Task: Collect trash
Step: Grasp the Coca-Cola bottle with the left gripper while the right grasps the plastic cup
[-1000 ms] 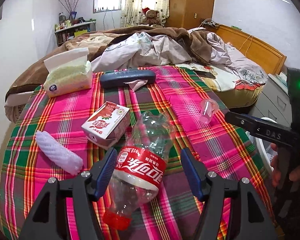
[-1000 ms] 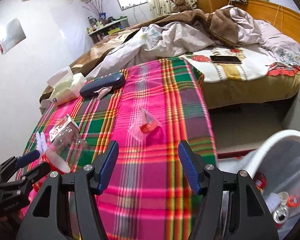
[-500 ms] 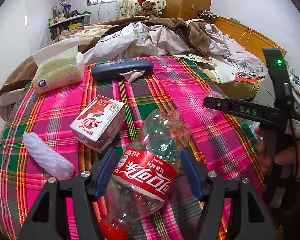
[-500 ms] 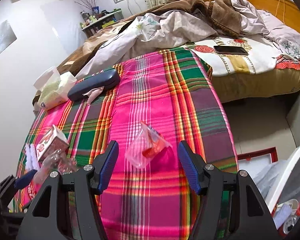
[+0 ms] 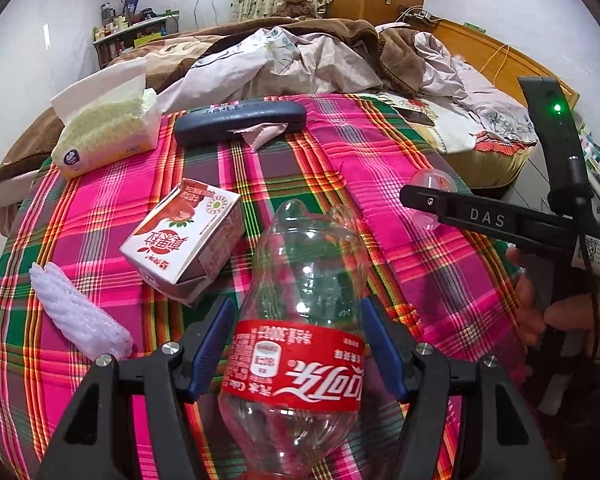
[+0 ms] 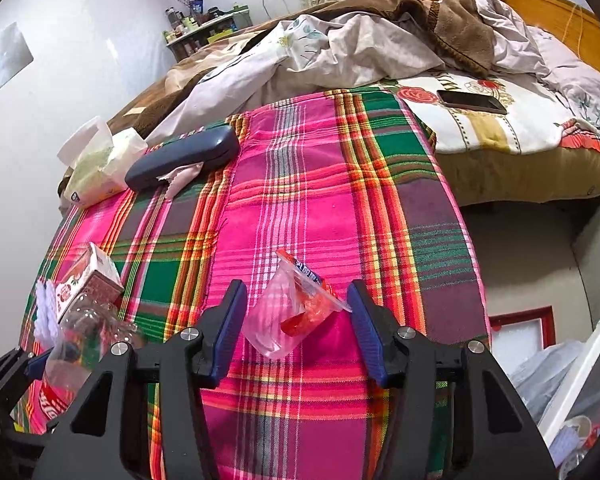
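Left wrist only: ribbed white foam sleeve [image 5: 78, 318], boxy juice carton [image 5: 182, 236] on plaid cloth [image 5: 112, 192]. Left gripper [image 5: 296, 344] straddled clear crumpled cola bottle [image 5: 300, 344], contact unclear. Right wrist only: right gripper [image 6: 296, 320] closing around crinkled transparent wrapper [image 6: 290, 312], untouched; white bin [image 6: 580, 380] far right.

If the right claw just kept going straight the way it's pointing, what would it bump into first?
Most likely the clear plastic cup with the red wrapper: it already lies between the closing right claw blades. Beneath it is only the plaid tablecloth.
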A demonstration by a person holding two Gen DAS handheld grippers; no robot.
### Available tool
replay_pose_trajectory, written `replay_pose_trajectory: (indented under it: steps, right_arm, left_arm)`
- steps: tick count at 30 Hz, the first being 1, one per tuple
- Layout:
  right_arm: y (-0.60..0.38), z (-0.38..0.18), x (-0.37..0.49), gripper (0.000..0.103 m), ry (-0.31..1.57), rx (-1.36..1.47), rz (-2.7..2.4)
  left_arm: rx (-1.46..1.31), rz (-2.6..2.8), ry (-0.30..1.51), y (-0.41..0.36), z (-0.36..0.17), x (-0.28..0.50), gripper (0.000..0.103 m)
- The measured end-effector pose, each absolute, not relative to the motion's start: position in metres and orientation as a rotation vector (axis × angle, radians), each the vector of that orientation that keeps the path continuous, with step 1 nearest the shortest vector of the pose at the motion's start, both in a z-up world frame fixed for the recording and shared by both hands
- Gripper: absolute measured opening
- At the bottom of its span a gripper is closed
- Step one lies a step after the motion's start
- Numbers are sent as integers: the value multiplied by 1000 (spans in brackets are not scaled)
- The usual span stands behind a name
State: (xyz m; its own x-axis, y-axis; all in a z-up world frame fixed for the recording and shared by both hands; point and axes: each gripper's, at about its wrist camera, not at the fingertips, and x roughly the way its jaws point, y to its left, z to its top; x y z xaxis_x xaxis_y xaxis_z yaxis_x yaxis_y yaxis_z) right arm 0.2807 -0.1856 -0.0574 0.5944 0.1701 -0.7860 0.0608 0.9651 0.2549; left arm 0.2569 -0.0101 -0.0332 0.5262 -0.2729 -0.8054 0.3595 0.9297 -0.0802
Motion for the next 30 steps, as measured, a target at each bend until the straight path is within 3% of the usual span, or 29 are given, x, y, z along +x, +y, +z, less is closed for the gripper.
replay_pose_trajectory:
  steps: [30]
  right_arm:
    - [-192, -38, 242, 50, 848, 264, 118]
  left_arm:
    - [12, -365, 904, -7, -16, 231, 65]
